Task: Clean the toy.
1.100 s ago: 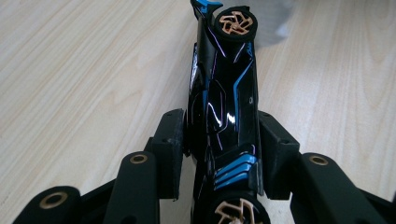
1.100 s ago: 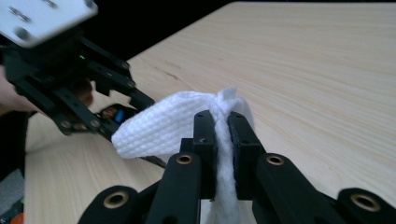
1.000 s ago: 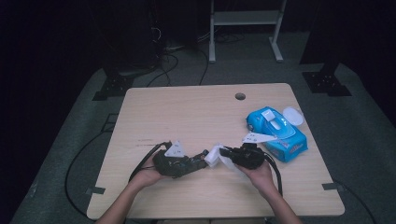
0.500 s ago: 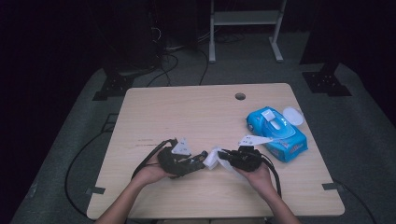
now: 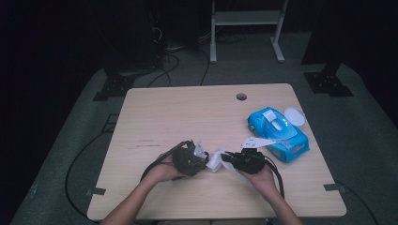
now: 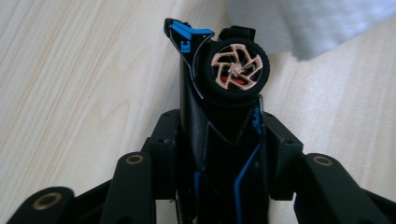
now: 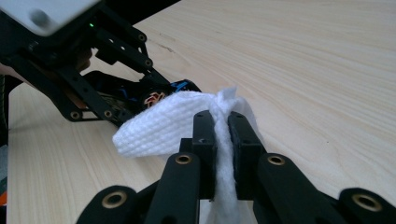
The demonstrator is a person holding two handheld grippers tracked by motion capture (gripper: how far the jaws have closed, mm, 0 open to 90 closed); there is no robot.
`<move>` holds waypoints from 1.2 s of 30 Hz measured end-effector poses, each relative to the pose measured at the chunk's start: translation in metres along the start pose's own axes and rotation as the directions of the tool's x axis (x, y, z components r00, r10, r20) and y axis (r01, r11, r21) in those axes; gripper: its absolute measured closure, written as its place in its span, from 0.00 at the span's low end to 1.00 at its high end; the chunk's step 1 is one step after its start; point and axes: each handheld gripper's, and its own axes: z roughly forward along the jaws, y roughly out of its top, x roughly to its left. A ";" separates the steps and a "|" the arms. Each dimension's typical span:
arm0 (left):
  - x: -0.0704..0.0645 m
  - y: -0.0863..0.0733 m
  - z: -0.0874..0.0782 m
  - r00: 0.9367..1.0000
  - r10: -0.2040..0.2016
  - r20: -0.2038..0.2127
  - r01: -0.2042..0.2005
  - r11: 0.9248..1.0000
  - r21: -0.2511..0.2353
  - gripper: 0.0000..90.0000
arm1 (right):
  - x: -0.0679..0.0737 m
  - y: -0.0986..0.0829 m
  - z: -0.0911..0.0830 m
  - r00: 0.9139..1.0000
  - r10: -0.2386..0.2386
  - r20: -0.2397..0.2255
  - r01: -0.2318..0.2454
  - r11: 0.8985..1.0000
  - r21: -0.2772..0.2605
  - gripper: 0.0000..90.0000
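A person seated at the near edge of a pale wooden counter [image 5: 187, 117] worked with a claw in each hand. The left claw [image 6: 224, 140] was clamped tight around a small black toy car [image 6: 219, 107] with blue trim, its jaws pressed against the car's body on both sides; one wheel with a copper-coloured spoked hub [image 6: 236, 70] faced the camera in the left gripper view. The right claw [image 7: 222, 135] was closed on a white textured wipe [image 7: 163, 126], the cloth bunched between the two jaws and spilling out to the side. In the right gripper view the free end of the wipe lay against the car's wheel, the car being held just above the wood. Seen from the high view, the left claw [image 5: 190, 159] and right claw [image 5: 244, 161] met nose to nose a little in from the middle of the counter's near edge, the wipe [image 5: 217, 160] between them. A blue pack of wet wipes [image 5: 279, 133], its white lid flipped open, lay close to the counter's right edge, just beyond the right claw. A round cable hole [image 5: 241, 97] sat near the far edge.
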 end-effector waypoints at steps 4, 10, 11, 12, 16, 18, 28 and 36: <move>-0.004 -0.005 -0.004 0.999 0.037 -0.036 -0.039 0.997 -0.066 0.64 | -0.001 -0.001 0.003 1.000 0.007 -0.013 -0.006 1.000 0.020 0.92; -0.006 -0.007 -0.013 1.000 0.014 -0.014 -0.017 0.985 -0.174 0.64 | 0.008 0.003 0.004 0.999 -0.009 -0.047 0.009 1.000 0.003 0.92; -0.007 -0.007 -0.015 1.000 0.013 -0.010 -0.015 0.981 -0.191 0.64 | 0.009 0.004 0.003 0.999 -0.013 -0.053 0.013 1.000 -0.007 0.92; -0.008 -0.006 -0.015 1.000 0.017 -0.006 -0.018 0.980 -0.198 0.63 | 0.013 0.008 0.001 0.998 -0.022 -0.056 0.020 1.000 -0.022 0.92; -0.013 -0.001 -0.014 1.000 0.027 0.007 -0.024 0.975 -0.219 0.63 | 0.025 0.020 -0.009 0.996 -0.083 -0.043 0.081 0.995 -0.056 0.92; -0.015 0.001 -0.014 0.999 0.033 0.006 -0.031 0.973 -0.227 0.63 | 0.032 0.023 -0.011 0.993 -0.103 -0.056 0.099 0.993 -0.070 0.92; -0.016 0.006 -0.024 0.999 0.005 0.031 0.005 0.951 -0.308 0.63 | 0.022 0.023 -0.020 0.996 -0.089 0.027 0.091 0.993 -0.076 0.92; -0.021 0.015 -0.024 0.999 0.030 0.023 -0.021 0.944 -0.330 0.64 | 0.042 0.037 -0.024 0.989 -0.146 -0.022 0.142 0.982 -0.121 0.93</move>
